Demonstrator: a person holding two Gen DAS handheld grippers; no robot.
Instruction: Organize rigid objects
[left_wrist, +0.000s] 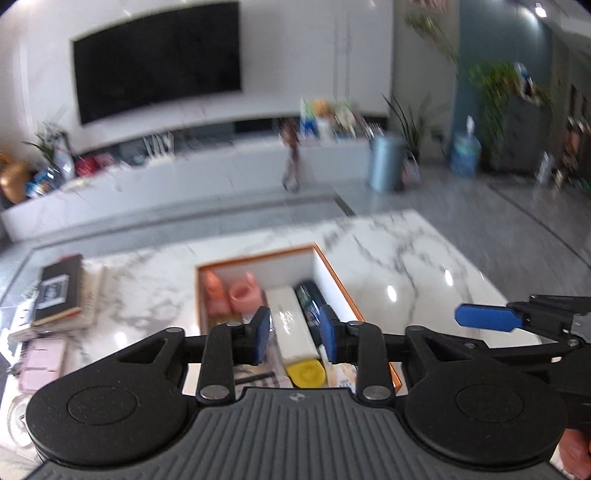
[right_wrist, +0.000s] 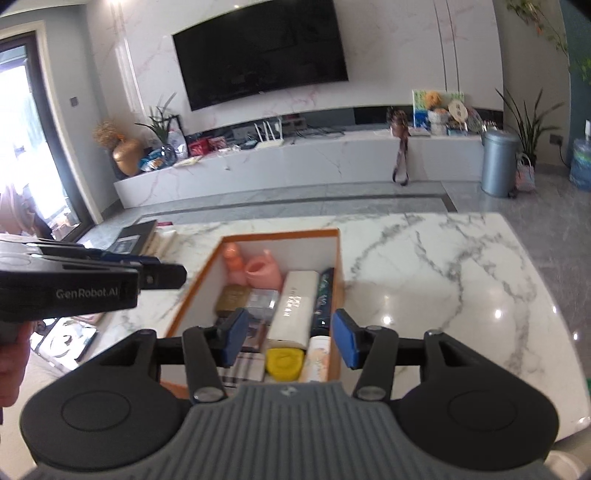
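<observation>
**Both claws empty above a nearly packed box**

Left wrist view: the left claw (left_wrist: 295, 334) hangs over the near end of the orange-edged white cardboard box (left_wrist: 334, 275) on the white marble bench (left_wrist: 406, 258). Its blue pads stand moderately apart with nothing between them. Inside the box lie a long white rectangular carton (left_wrist: 291, 325), a dark printed carton (left_wrist: 308, 301) beside it, a pink plastic cup-shaped piece (left_wrist: 243, 293) at the far end and a yellow round-topped block (left_wrist: 306, 373) at the near end. A stack of books with a black cover (left_wrist: 61, 291) sits well apart on the bench's left side. This view is blurred, so finer detail is unclear.

Right wrist view: the right claw (right_wrist: 290, 338) also hovers over the box's near end, pads wide apart and holding nothing. The contents look tightly fitted in rows.

Judging from this, packing seems close to done. To do the step well, any further piece should be lowered upright into a real gap, with the pads kept parallel to the box walls and clear of the thin rim, so the neighbours are not nudged.
</observation>
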